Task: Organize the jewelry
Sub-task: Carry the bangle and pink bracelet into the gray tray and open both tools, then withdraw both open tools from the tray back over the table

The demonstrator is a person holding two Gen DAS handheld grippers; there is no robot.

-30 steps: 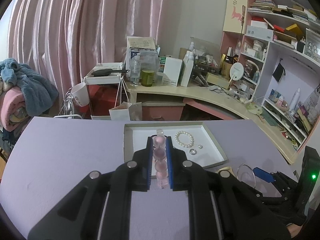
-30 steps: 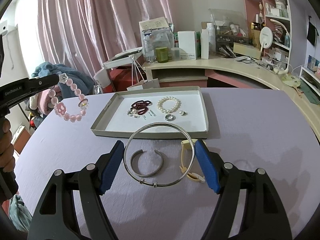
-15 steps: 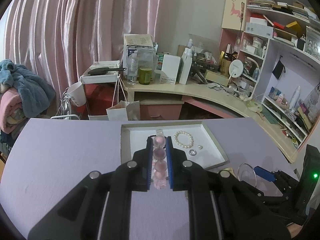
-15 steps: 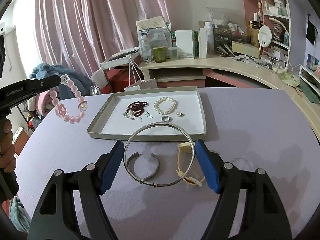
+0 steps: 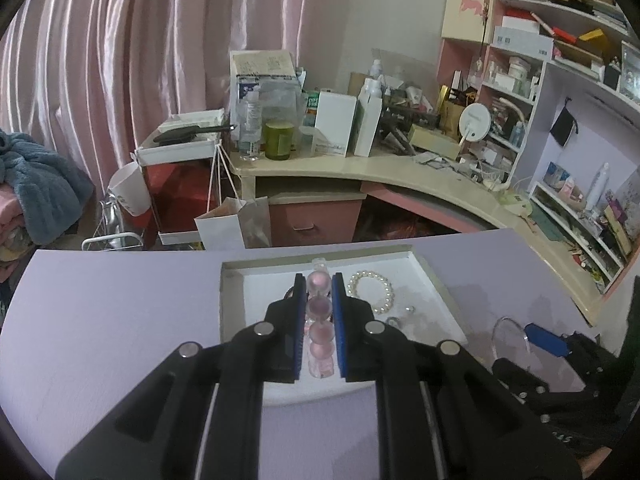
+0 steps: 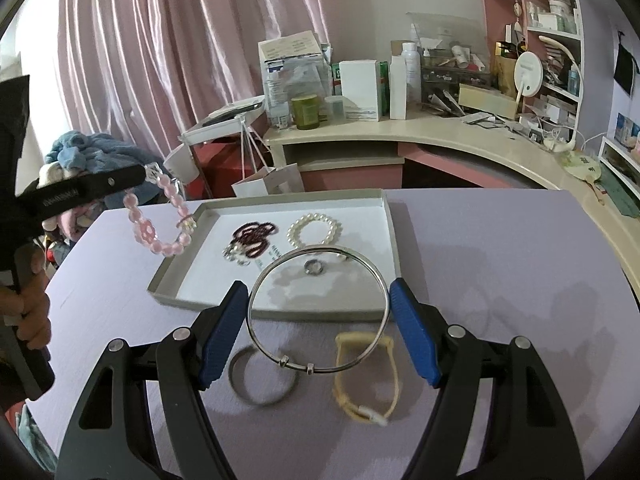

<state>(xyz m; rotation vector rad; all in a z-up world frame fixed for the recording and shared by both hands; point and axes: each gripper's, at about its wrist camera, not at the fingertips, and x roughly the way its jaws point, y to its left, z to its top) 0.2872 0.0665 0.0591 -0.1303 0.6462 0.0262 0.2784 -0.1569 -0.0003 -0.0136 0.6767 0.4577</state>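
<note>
Left hand-held gripper (image 5: 319, 322) clamps pink bead bracelet (image 6: 160, 220) — above tray (image 6: 394, 240)

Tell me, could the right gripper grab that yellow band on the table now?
Probably not yet: the right gripper is already clamped on the silver bangle, which hangs over the yellow band. It must drop the bangle first.

The left gripper (image 5: 319, 312) tilts downward, its fingers (image 5: 297, 320) clamped nearly together. The right gripper (image 6: 319, 332) tilts downward, fingers (image 6: 412, 338) spread wide, gripping.
</note>
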